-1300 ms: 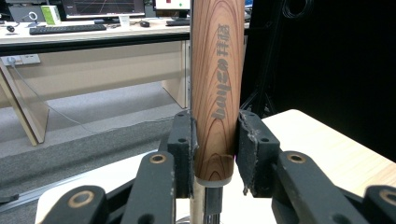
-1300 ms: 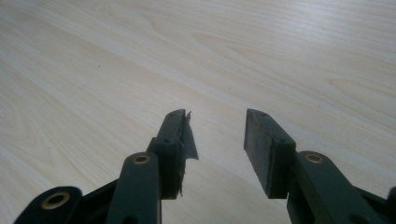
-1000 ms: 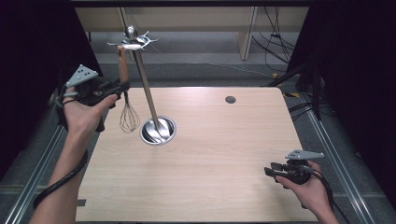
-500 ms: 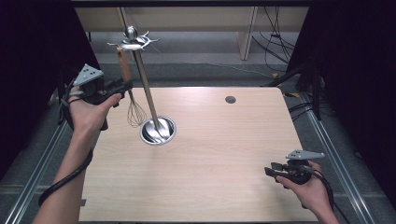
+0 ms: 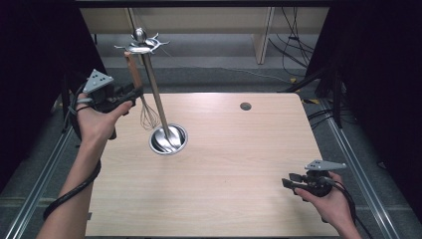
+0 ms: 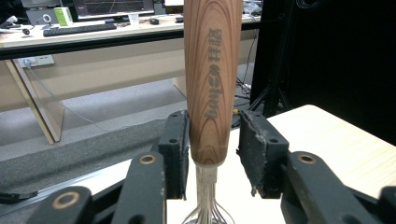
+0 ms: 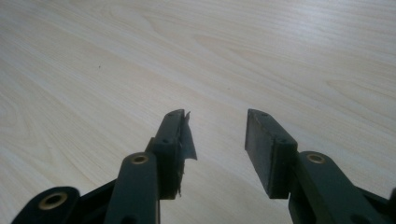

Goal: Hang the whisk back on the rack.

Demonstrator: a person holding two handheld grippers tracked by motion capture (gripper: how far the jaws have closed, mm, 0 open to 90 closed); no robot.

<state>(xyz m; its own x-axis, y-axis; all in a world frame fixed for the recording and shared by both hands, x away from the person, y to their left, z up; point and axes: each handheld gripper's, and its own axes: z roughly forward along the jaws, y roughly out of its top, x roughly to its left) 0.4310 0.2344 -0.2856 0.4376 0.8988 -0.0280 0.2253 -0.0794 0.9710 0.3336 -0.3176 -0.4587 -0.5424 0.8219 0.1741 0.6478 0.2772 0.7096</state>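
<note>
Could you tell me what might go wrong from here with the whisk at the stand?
The left gripper has a gap between one pad and the whisk handle, so it is not clamped and could swing on its hook. The tall stand rises close beside it; a sideways nudge might tip it.

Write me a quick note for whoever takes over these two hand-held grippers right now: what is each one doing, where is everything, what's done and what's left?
Left hand-held gripper: jaws open around the wooden handle of the wire whisk; one pad touches it, the other stands apart.
Right hand-held gripper: open, holding nothing, low over the light wooden table at its near right.
The whisk hangs upright from the tall silver hook stand, at the table's far left.
Done: whisk appears hung on a hook.
Left: probably draw the left hand-held gripper clear without knocking the whisk.
</note>
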